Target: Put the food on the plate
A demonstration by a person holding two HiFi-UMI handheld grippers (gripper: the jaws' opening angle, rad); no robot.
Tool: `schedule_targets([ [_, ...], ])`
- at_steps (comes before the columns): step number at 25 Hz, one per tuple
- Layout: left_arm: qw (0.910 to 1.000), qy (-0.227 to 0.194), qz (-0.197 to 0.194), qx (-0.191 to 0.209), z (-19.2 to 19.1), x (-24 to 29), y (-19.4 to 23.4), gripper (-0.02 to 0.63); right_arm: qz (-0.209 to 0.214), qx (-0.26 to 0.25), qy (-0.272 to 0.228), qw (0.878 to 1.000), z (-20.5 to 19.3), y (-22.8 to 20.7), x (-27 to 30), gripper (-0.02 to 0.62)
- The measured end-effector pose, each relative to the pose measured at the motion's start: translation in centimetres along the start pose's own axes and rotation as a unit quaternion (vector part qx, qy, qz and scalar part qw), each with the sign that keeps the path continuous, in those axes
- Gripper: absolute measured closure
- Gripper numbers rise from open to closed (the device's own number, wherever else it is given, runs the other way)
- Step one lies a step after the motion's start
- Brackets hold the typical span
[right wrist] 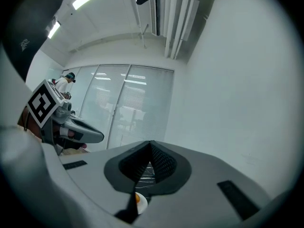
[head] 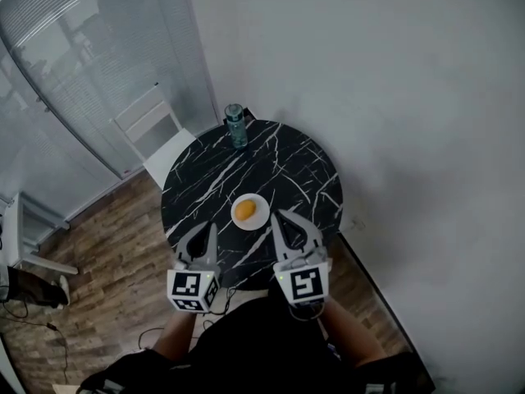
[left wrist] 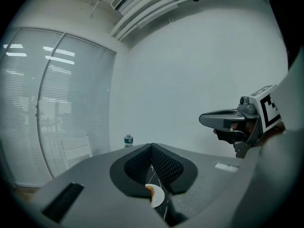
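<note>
We record two hand-held units of matching build. The left gripper (head: 207, 230) and right gripper (head: 287, 220) have light grey moulded jaws, curved, lined with black cross-hatched pads (left wrist: 166, 165). Each carries at its rear a white cube (head: 193, 290) printed with black square markers. The person wears a black top (head: 262, 343).

round black marbled table (head: 295, 167) by the wall (head: 394, 97). bottle (head: 236, 126) upright at its far edge. white chair (head: 168, 156) just beyond it.
</note>
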State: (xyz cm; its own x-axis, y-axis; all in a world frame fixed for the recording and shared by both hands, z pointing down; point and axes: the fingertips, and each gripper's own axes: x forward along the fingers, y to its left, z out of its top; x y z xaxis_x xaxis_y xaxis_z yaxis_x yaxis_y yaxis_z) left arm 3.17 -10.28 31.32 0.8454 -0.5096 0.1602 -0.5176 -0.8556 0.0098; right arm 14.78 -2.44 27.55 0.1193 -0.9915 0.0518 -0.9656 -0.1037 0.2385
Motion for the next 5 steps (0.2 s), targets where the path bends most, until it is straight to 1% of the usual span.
schedule_targets([
  [5, 1.0, 0.002, -0.005, 0.007, -0.2, 1.4, 0.0, 0.606, 0.003, -0.01, -0.007, 1.0, -0.1, -0.8, 1.5, 0.6],
])
